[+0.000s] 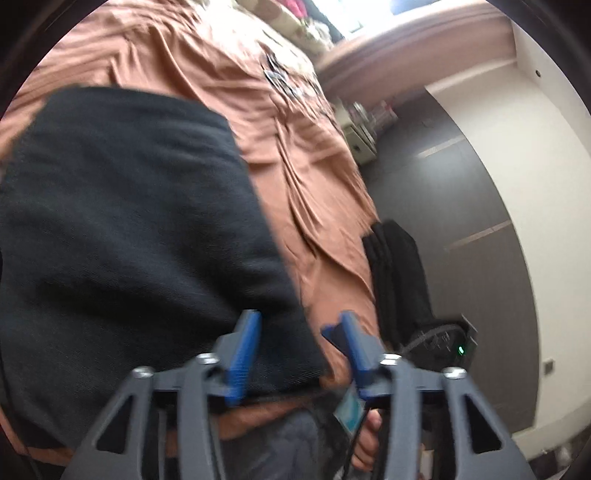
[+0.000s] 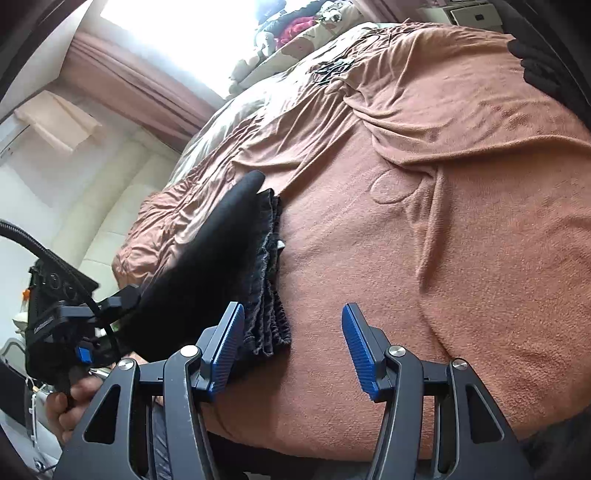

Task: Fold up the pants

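The black pants (image 1: 129,229) lie folded in a thick rectangle on the rust-brown bed cover (image 1: 303,155). In the left wrist view my left gripper (image 1: 297,325) is open just above the folded pants' near right corner, holding nothing. In the right wrist view the folded stack (image 2: 236,266) shows edge-on at the left, its layered gathered hem (image 2: 271,317) by my left pad. My right gripper (image 2: 293,317) is open and empty over the bare cover (image 2: 424,258) right of the pants. The other gripper (image 2: 74,325) and a hand show at lower left.
Another dark garment (image 1: 399,273) hangs off the bed's right edge above grey floor (image 1: 461,192). Pillows and clothes (image 2: 295,33) pile at the bed's far end by a bright window with brown curtains (image 2: 140,85). A white wall (image 1: 546,147) stands right.
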`<control>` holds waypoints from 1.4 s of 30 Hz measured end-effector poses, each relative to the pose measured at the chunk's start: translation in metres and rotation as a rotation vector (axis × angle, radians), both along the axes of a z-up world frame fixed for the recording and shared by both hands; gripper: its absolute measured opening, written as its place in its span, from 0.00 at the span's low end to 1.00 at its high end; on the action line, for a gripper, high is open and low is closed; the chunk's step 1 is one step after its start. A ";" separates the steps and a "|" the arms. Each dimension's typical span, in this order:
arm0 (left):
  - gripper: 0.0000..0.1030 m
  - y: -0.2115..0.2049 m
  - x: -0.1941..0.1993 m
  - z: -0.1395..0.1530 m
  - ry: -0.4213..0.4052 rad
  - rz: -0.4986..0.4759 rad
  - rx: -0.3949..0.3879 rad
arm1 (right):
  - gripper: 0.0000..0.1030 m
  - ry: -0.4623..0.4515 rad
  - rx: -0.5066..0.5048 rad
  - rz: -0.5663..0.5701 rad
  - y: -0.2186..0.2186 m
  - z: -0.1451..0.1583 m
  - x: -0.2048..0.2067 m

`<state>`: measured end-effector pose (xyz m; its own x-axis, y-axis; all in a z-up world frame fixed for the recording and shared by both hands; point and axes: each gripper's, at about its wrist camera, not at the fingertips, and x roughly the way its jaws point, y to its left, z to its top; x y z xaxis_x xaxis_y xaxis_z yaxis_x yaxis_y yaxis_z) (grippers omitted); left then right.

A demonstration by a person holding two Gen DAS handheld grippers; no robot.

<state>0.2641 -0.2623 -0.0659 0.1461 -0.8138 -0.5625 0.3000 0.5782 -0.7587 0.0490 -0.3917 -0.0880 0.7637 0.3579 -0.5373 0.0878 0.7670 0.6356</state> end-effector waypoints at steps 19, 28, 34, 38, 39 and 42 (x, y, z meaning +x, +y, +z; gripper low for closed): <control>0.60 0.121 0.010 -0.010 -0.012 0.248 0.124 | 0.55 0.037 -0.057 0.121 0.055 -0.007 0.038; 0.60 0.168 0.011 -0.035 0.045 0.319 0.178 | 0.13 0.157 -0.086 0.105 0.065 -0.032 0.057; 0.60 0.185 0.006 -0.062 0.116 0.336 0.178 | 0.13 0.171 -0.089 0.106 0.066 -0.033 0.063; 0.60 0.182 0.003 -0.074 0.140 0.324 0.180 | 0.19 0.143 -0.075 0.115 0.060 -0.023 0.065; 0.60 0.181 0.003 -0.077 0.146 0.320 0.180 | 0.24 0.145 -0.073 0.101 0.059 -0.022 0.067; 0.60 0.177 0.002 -0.080 0.148 0.312 0.178 | 0.42 0.138 -0.061 0.089 0.052 -0.021 0.075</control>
